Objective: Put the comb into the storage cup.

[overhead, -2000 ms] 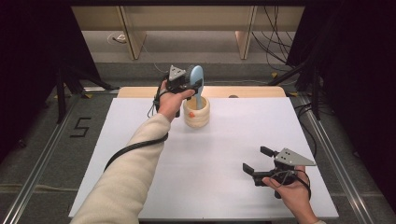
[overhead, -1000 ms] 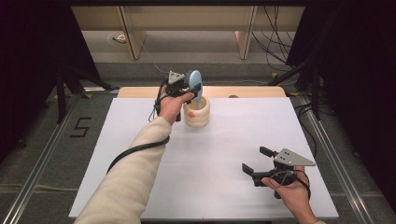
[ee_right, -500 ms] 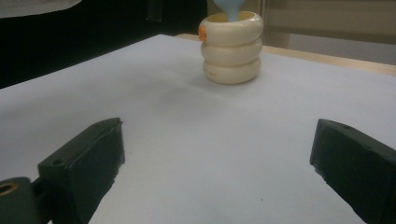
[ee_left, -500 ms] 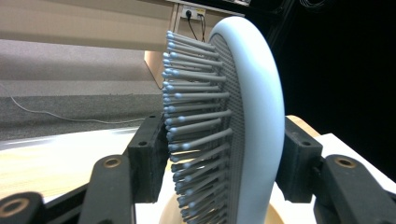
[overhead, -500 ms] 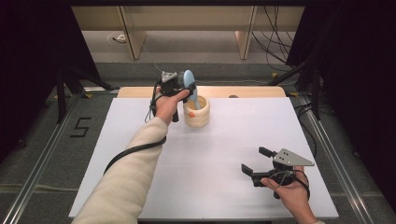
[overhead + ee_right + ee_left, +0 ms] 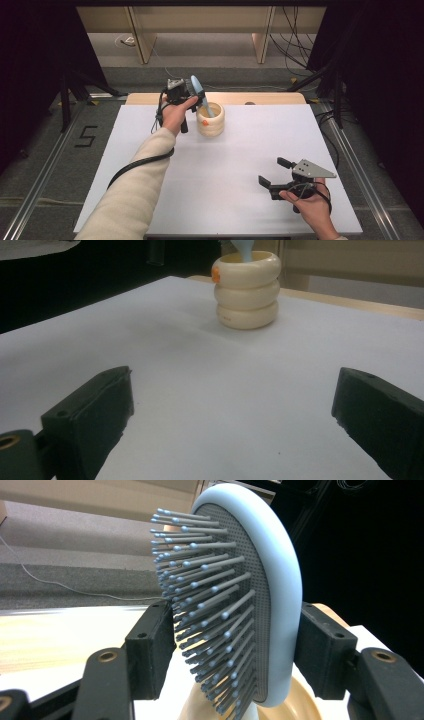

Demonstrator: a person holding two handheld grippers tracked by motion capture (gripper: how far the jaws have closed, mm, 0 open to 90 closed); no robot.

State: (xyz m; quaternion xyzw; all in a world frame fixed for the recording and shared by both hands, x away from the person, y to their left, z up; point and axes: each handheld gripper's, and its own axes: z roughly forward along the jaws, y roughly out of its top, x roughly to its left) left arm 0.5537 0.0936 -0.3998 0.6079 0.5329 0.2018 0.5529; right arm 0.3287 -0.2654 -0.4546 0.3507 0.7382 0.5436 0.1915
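- While the person's left forearm, in a cream sleeve (image 6: 131,200), reaches up the left side of the white table top (image 6: 150,150), the left gripper (image 6: 187,92) sits at the far edge, just left of a cream ribbed holder (image 6: 210,120).
- In the left gripper view its two black jaws stand on either side of the head of a pale blue hairbrush (image 6: 260,595): the left jaw is among the tips of the grey bristles, and the right jaw sits just beside the smooth back of the head, though I cannot tell whether it touches.
- The jaws have just been opening, with the brush head between them at a narrow gap, no longer squeezed.
- The hairbrush stands with its handle down in the cream holder and its head tilted up and to the left above the rim.
- The holder is built like three stacked rings, with a small orange mark (image 6: 216,274) near its rim, and stands on the white top close to the wooden strip (image 6: 270,98) at the far edge.
- At the near right, well apart from the holder, the right gripper (image 6: 276,172) rests low over the table in the person's right hand (image 6: 310,205); its jaws are spread wide with nothing between them but bare white surface.
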